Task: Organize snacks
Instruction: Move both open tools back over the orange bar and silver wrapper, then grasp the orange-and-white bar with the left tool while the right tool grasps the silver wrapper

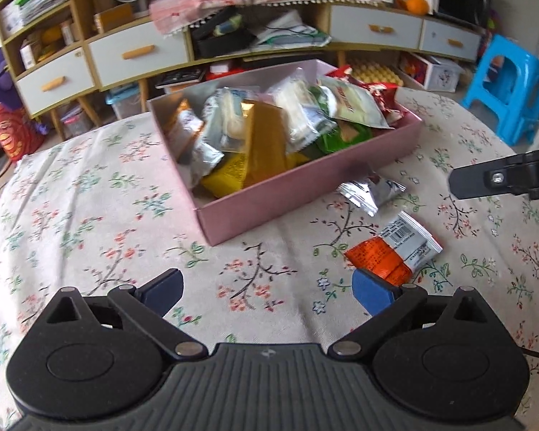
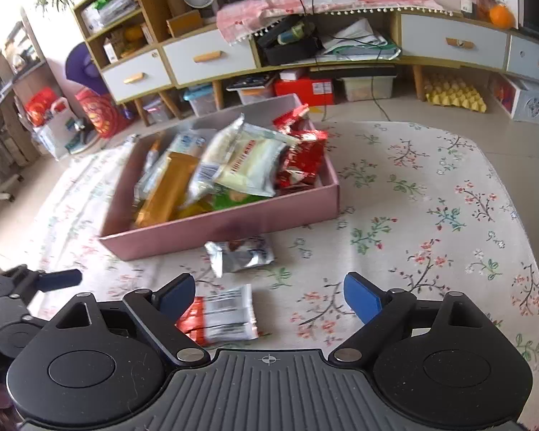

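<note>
Left gripper (image 1: 267, 292): spread wide, clamped on nothing, only flowered tablecloth (image 1: 90, 197) between the blue pads. Right gripper (image 2: 269, 296): likewise spread wide and empty, tilted down over the cloth.

Just past the right gripper's left pad, partly tucked under it in the right wrist view: an orange-and-white packet (image 2: 221, 314), flat on the cloth; no contact discernible. Same packet (image 1: 395, 251) beside the left gripper's right pad in the left wrist view. A little further out, a silver packet (image 2: 239, 255), also loose on the cloth, just in front of the pink box (image 2: 233, 226).

Box already heaped with snacks: gold, green, white and red wrappers overlapping, some riding above the rim. Probably the collecting place, hence only two packets left outside.

Wide stance likely a readiness to straddle a flat packet, the orange-and-white one being nearest.
</note>
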